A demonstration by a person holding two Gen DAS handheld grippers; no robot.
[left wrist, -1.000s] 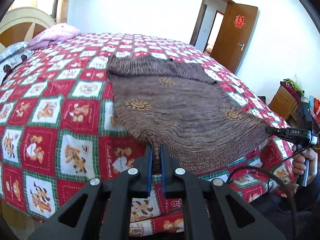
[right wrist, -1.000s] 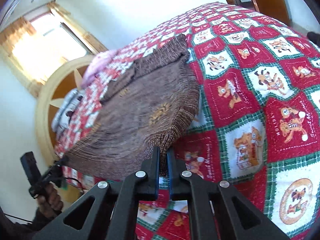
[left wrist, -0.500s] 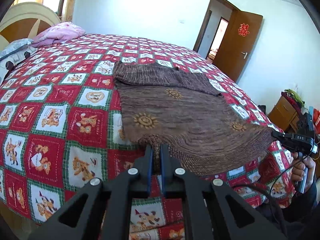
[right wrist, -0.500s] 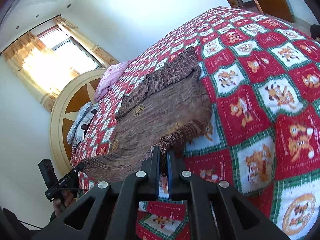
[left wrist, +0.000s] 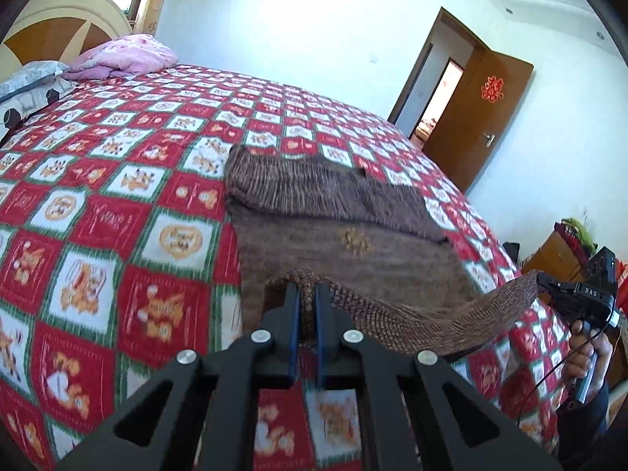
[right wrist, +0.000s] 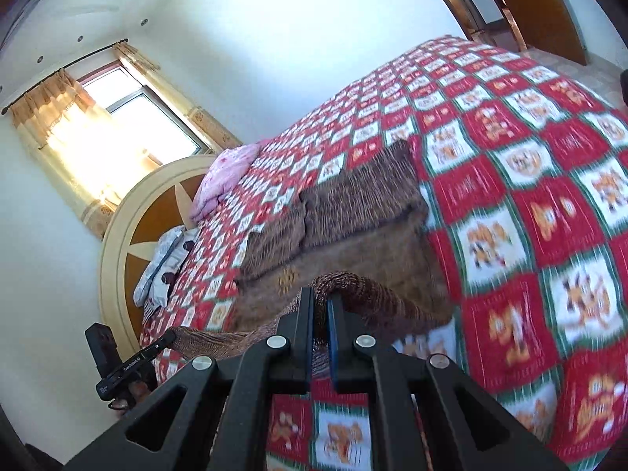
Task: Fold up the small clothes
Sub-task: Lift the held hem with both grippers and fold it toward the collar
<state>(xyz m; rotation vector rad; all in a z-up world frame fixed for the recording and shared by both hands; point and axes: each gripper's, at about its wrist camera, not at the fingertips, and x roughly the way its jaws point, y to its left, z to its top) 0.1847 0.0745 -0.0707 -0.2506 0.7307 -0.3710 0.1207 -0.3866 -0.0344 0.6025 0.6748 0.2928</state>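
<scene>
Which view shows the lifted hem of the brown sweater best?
The left wrist view: the hem runs unbroken from the left tool across to the right tool, raised off the bedspread. The right wrist view shows the hem partly hidden behind the right tool.

Sweater's (left wrist: 353,235) near hem vanishes behind the left gripper's fingers (left wrist: 292,314); bedspread (right wrist: 549,235) squares smear with blur toward the bed's near edge; the person's hand (left wrist: 588,353) is half cut off.
</scene>
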